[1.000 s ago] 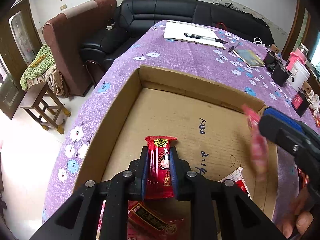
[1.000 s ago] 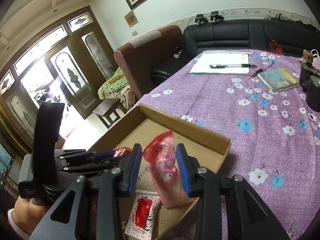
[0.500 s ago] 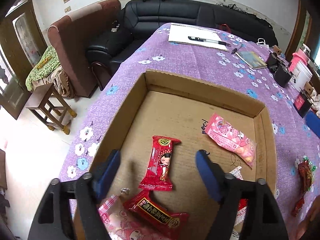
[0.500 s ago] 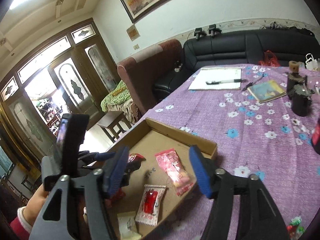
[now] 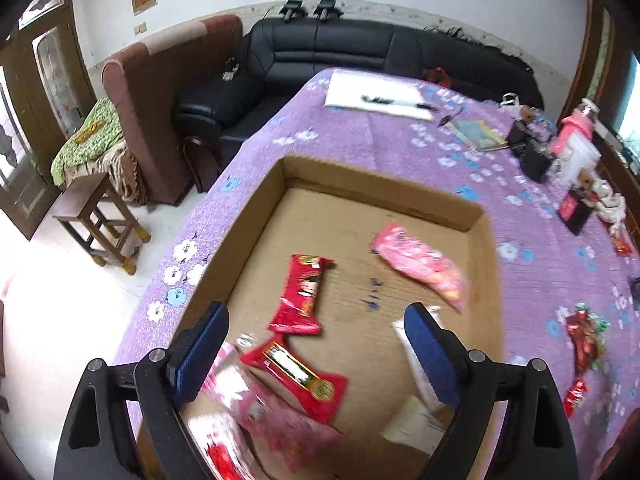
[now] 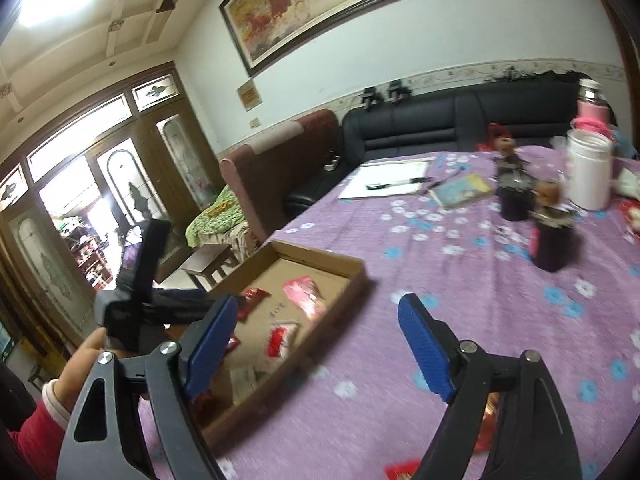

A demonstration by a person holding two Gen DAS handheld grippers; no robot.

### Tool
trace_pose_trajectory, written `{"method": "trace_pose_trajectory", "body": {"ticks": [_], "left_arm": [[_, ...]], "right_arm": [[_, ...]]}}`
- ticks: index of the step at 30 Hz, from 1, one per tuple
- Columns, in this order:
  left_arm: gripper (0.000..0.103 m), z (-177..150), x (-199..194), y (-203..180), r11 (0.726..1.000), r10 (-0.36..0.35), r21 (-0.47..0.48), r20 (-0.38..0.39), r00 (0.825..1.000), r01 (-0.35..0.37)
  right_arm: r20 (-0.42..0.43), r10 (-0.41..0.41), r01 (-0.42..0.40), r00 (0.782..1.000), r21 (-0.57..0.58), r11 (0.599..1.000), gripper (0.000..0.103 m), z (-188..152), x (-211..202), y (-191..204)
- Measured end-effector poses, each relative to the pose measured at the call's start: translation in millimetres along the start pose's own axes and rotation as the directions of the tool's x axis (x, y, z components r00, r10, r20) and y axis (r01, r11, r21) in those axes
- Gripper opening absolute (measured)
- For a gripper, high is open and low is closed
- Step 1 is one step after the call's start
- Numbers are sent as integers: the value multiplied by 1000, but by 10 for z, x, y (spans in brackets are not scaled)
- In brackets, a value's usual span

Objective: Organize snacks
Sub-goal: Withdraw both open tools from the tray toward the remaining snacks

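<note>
Left gripper (image 5: 316, 344): spread wide, holding nothing, above the near end of the cardboard tray (image 5: 256, 216).
Right gripper (image 6: 314, 344): spread, holding nothing, over the purple flowered tablecloth (image 6: 480, 300) beside the tray.
Red snack bar (image 5: 303, 294): flat in the tray.
Pink snack pack (image 5: 424, 266): in the tray, toward its right wall.
Loose snacks (image 5: 582, 340): on the cloth, right of the tray.

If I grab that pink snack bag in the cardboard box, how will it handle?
The pink snack bag looks like thin, puffy film, so probably light and floppy. Its glossy wrapper may slip. Lying flat in the cardboard box, it shouldn't roll.
</note>
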State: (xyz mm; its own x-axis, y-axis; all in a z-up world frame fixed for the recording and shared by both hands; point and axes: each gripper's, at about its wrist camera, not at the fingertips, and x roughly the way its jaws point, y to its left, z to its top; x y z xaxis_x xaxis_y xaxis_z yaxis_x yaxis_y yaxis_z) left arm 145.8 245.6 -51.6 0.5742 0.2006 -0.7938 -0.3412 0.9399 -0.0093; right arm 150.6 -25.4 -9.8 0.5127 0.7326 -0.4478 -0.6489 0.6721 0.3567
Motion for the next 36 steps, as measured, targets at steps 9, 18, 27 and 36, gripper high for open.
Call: {"method": "trace_pose_trajectory", "body": {"ticks": [9,18,27,36], "left_arm": [[93,-294,-558,-631,986,-120,122,67,991,111],[93,-736,-636,-1431,927,-256,287,13,967,242],[93,-1051,-459,-2042,851,-307,435,-44,951,295],[93,-1045,-257,-2168,849,-349,398,-73,934,349]], "right_arm": [[-12,-111,111,994,42,993,93,-317,-470,-349],[-73,-207,212,976,62,975,95,-618,-840,-789],[-106,-281,283,954,3,959,100,-667,-920,-1015],[-160,-297,277,941,-134,951,100,-711,-680,-954]]}}
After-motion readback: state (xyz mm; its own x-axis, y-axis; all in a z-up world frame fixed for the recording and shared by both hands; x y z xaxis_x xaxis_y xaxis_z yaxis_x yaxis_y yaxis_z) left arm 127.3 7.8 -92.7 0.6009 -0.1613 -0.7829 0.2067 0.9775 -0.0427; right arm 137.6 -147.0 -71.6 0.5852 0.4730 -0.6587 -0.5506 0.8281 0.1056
